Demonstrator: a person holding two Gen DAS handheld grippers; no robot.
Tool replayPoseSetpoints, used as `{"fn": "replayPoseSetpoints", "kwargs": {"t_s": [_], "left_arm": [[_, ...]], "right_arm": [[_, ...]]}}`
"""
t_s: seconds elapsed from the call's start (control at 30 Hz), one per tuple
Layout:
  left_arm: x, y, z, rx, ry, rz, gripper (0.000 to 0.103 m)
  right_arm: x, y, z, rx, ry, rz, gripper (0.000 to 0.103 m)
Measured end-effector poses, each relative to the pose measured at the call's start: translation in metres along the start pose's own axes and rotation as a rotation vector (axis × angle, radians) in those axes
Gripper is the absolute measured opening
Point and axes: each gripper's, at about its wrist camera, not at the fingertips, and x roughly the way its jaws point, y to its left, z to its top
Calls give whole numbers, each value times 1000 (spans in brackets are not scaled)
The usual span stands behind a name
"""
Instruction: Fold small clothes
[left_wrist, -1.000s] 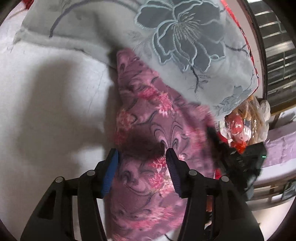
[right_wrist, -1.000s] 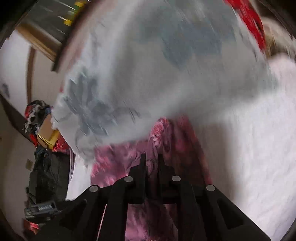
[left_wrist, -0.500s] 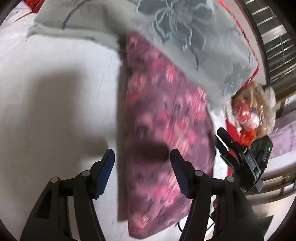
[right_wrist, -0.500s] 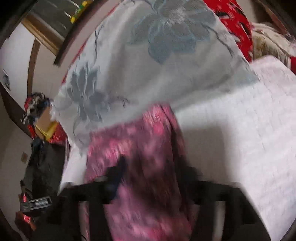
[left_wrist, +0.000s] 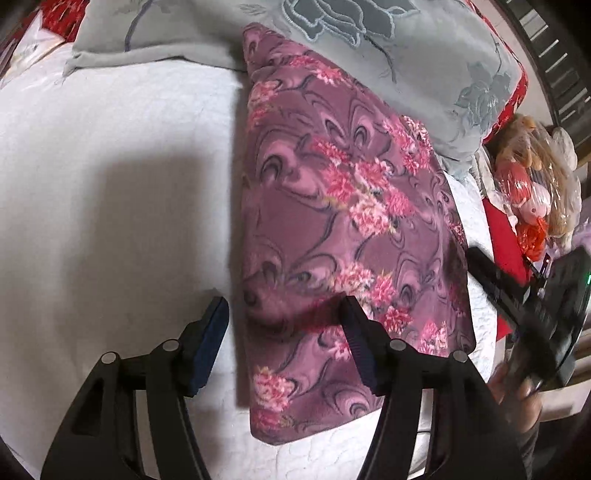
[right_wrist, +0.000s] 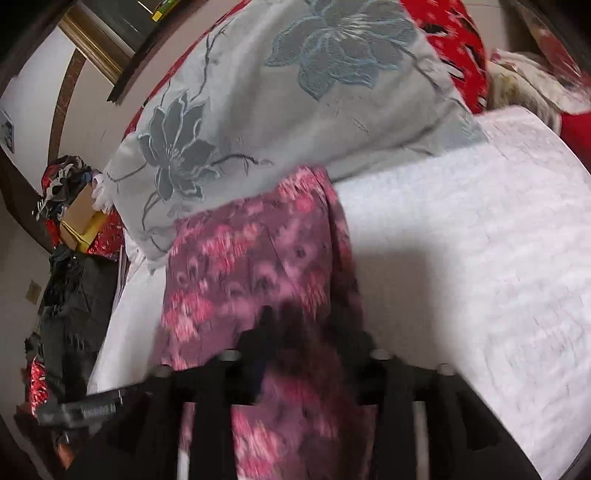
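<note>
The left gripper (left_wrist: 282, 332) stands wide apart with nothing between its blue pads (left_wrist: 210, 332), hovering over the near left edge of the purple floral garment (left_wrist: 343, 229). That garment lies folded flat on the white quilted bed (left_wrist: 110, 184), running up toward 12 o'clock, where its far end meets the grey flower-embroidered pillow (left_wrist: 424, 62). At 3 o'clock, the right gripper (left_wrist: 517, 295) sits by the garment's right edge. In the right wrist view its fingers are motion-blurred over the garment (right_wrist: 251, 266); they look parted, with no cloth visibly pinched.
</note>
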Motion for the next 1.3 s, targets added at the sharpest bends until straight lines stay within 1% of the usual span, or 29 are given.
{"fn": "replayPoseSetpoints", "kwargs": {"t_s": [0.07,0.1,0.13,0.17,0.2,0.27,0.3,0.33,0.37,0.4,0.43,0.5,0.53,0.6,0.67,0.7,0.73,0.8,0.9,0.93,0.97,1.0,1.03,1.1,1.13,1.17,1.2,1.23,1.3], "left_arm": [[-1,-2,-3,-1,0,8,62],[-1,-4,-4,0,1,15,62],[-4,-1,-6,1,2,16,62],[-6,-1,-8,3,2,18,62],[-9,-4,-9,9,-2,18,62],[-11,-7,-10,18,-10,21,62],[-12,-8,-11,21,-13,24,62],[-11,-8,-12,20,-10,28,62],[-9,-7,-12,17,-3,28,62],[-3,-5,-13,7,20,28,62],[1,-3,-14,0,39,25,62],[2,3,-15,-9,61,-5,61],[-2,7,-14,-18,52,-29,61],[-12,15,-2,-45,18,-59,61],[-18,20,21,-83,-11,-71,62],[-20,20,38,-101,-22,-78,62],[-20,19,48,-107,-28,-85,62],[-14,12,75,-105,-29,-79,62],[0,4,101,-95,-9,-67,62],[7,3,108,-92,2,-64,62],[12,3,112,-90,6,-64,62],[16,3,116,-87,2,-64,62],[21,4,121,-87,-16,-53,62],[30,9,126,-97,-32,-49,62],[40,15,128,-118,-20,-61,63],[51,21,129,-150,7,-86,63],[57,28,129,-186,15,-109,64],[55,30,128,-201,8,-126,64],[46,31,127,-197,17,-133,63]], "right_arm": [[5,-5,-13,5,51,-29,45],[5,-8,-19,11,63,-22,45],[2,-8,-20,8,60,-7,35],[-1,-5,-20,-5,45,10,12],[-10,-1,-20,-23,11,39,8],[-29,0,-22,-28,-61,73,7],[-32,-1,-24,-23,-82,69,7],[-31,-3,-25,-16,-79,58,7],[-24,-7,-27,-11,-52,37,7],[-10,-14,-31,-11,10,-15,7],[0,-19,-33,-7,53,-41,7],[-2,-20,-30,6,59,-33,9],[-8,-17,-22,9,40,-28,16],[-16,-11,-2,20,-27,-3,19],[-12,-6,22,43,-69,30,35],[-1,-3,38,58,-66,43,49],[9,-1,48,67,-59,43,52],[33,0,65,98,-43,37,52],[66,-3,81,150,-43,10,52],[78,-3,87,164,-26,5,50],[83,-2,91,164,-18,24,29],[84,2,96,137,-32,44,13],[79,8,101,90,-79,53,5],[70,13,107,60,-159,79,4],[73,9,108,69,-168,55,4],[82,3,107,75,-131,17,4],[100,-3,104,79,-51,-42,5],[113,-9,100,87,29,-66,6],[91,-6,98,94,-48,-50,10]]}}
